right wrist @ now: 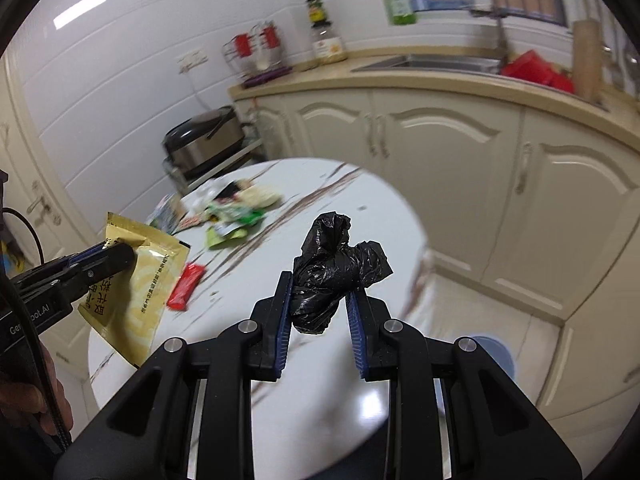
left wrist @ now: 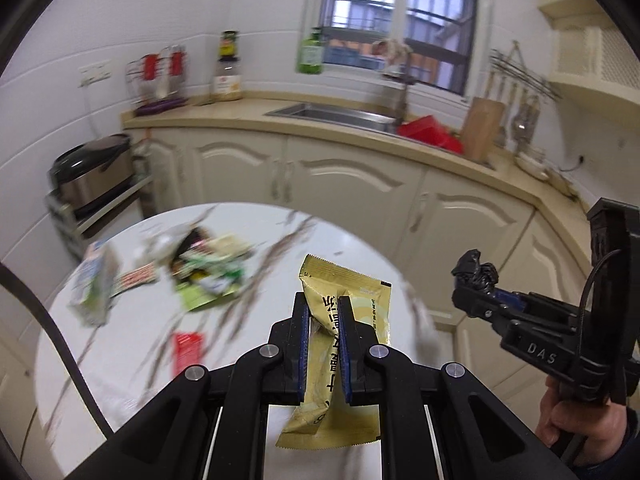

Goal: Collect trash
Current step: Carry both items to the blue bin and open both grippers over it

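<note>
Left gripper [left wrist: 324, 312], low centre of the left wrist view: clamped narrow across the crumpled middle of a flat gold foil snack wrapper [left wrist: 340, 344], lifted clear of the round white marble-veined table [left wrist: 352, 240]. Wrapper thin, light, springy and rather slick; likely to slide if pinched at a smooth edge, so better held as now, through the creased waist where the foil bunches.

Right gripper [right wrist: 320, 300], low centre of the right wrist view: closed on a wadded black plastic bag [right wrist: 332, 276], also held above the table. Bag soft, nearly weightless, easily squashed; probably safest taken through the thick of the wad, not by a loose flap.

Still on the tabletop, left of centre in both views: a blurred heap of green and white wrappers [right wrist: 236, 212], a small red packet [right wrist: 187, 286], a pale carton [left wrist: 94, 284] at the far left. All look light and limp, best gripped at a fold or raised edge.
</note>
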`<state>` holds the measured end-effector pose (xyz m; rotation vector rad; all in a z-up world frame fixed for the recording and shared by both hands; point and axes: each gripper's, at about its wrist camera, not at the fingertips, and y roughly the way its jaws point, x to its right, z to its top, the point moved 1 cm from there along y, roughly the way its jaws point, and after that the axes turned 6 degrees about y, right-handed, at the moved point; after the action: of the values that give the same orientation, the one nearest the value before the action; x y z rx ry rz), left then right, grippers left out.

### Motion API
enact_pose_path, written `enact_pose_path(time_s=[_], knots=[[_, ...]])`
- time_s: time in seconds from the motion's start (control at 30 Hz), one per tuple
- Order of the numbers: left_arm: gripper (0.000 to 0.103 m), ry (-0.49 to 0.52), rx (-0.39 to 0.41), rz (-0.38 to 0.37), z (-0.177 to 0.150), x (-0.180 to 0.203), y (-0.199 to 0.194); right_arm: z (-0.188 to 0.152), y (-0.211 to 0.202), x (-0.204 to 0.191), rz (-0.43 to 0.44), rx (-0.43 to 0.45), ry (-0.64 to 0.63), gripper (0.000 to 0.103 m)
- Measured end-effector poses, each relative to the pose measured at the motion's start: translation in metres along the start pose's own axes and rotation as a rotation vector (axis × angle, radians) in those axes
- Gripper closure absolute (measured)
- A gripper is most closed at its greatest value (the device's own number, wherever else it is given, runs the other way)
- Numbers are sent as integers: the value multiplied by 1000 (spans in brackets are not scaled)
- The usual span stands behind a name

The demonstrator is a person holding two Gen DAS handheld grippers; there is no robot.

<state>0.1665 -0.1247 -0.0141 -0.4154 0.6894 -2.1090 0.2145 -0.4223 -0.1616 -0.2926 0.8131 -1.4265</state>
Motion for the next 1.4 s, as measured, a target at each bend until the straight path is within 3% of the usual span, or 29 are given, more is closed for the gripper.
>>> enact_pose_path(time_s=[0.3,0.57,0.83,1.07,1.13,1.23,1.27,1.4], knots=[[94,89,-29,-169,43,96,87,24,-33,99,-151,79,125,79],[94,150,-241,-283,53,152,204,9,-24,208,-258,44,276,79],[94,261,-455,-256,57,191,329,-38,47,310,-248,-103,480,79],[90,320,-570,-219,51,210,394,-80,101,358,-193,-209,638,74],[83,334,-581,-197,48,216,402,-89,111,368,-179,-222,678,63],[57,350,-590,-177,49,221,415,-100,119,379,-170,-224,725,36],[53,353,-586,-170,46,226,414,-102,120,382,-164,-221,738,34],[52,352,-590,-148,41,232,415,-108,121,392,-157,-214,777,16]])
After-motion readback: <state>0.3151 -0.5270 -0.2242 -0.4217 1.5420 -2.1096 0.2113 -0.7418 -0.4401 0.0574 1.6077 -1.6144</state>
